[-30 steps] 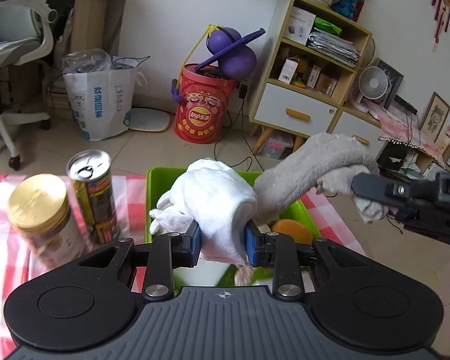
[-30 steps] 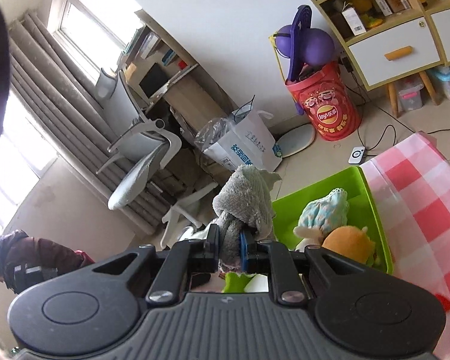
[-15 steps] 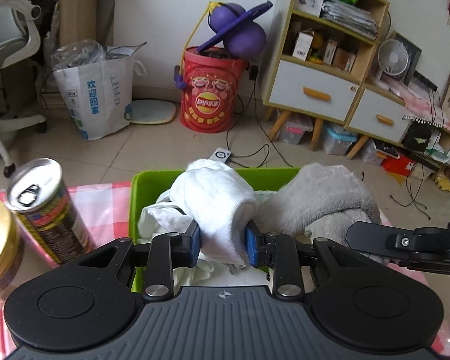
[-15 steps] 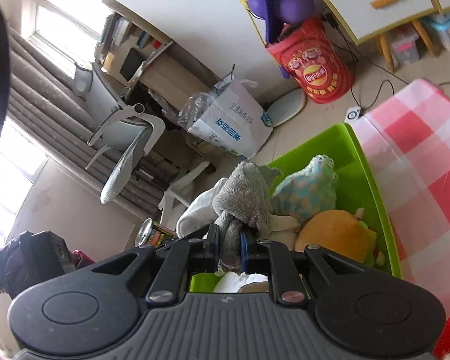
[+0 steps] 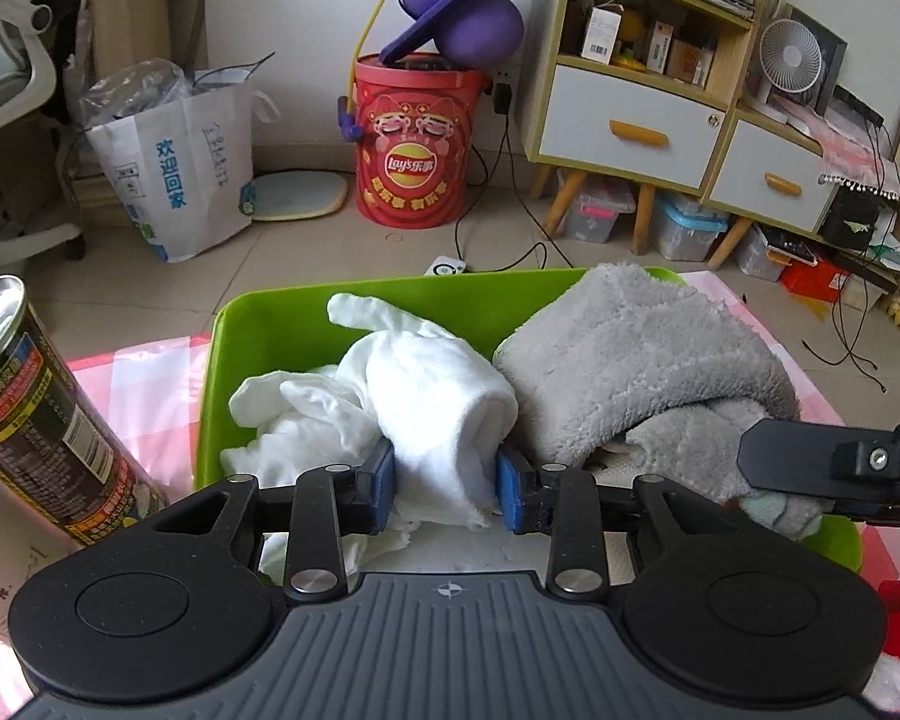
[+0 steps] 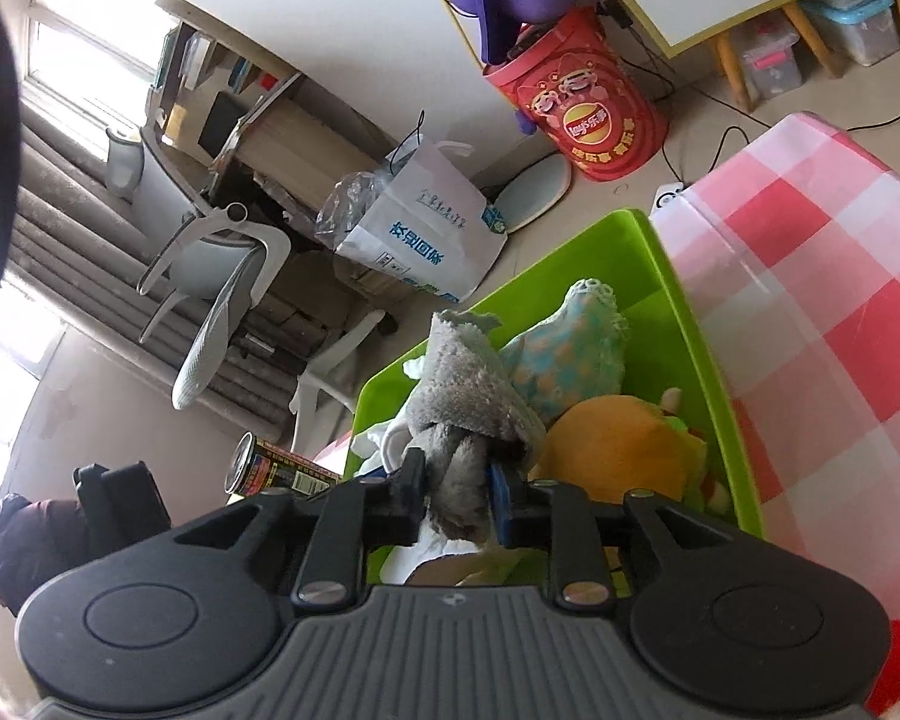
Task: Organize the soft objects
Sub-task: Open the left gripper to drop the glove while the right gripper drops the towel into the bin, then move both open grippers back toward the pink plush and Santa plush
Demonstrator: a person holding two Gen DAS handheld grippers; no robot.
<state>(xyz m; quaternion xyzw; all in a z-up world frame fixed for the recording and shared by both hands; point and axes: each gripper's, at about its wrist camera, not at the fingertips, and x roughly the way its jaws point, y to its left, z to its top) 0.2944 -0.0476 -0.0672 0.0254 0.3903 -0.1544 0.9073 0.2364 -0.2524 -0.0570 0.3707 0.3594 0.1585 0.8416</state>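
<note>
A green plastic bin [image 5: 270, 312] stands on a pink checked tablecloth [image 6: 810, 312]. My left gripper [image 5: 447, 489] is low over the bin's near side. Its jaws are opening, and a rolled white cloth [image 5: 438, 396] still fills the gap between the blue pads. A fluffy grey towel [image 5: 642, 354] lies in the bin to the right of it. My right gripper [image 6: 456, 495] has a bunched end of that grey towel [image 6: 468, 396] between its pads, and its jaws are opening too. One black finger [image 5: 798, 459] of it shows in the left wrist view.
In the bin [image 6: 699, 348] also lie a teal patterned soft toy [image 6: 576, 354] and an orange plush [image 6: 618, 444]. A drink can [image 5: 36, 420] stands on the table left of the bin. Beyond the table are a red bucket [image 5: 417, 150], a paper bag [image 5: 180, 174] and a drawer cabinet [image 5: 630, 120].
Both grippers came down with their cloths. The white cloth and the grey towel, held above the bin before, now rest in it. The right pads stand slightly wider apart.
</note>
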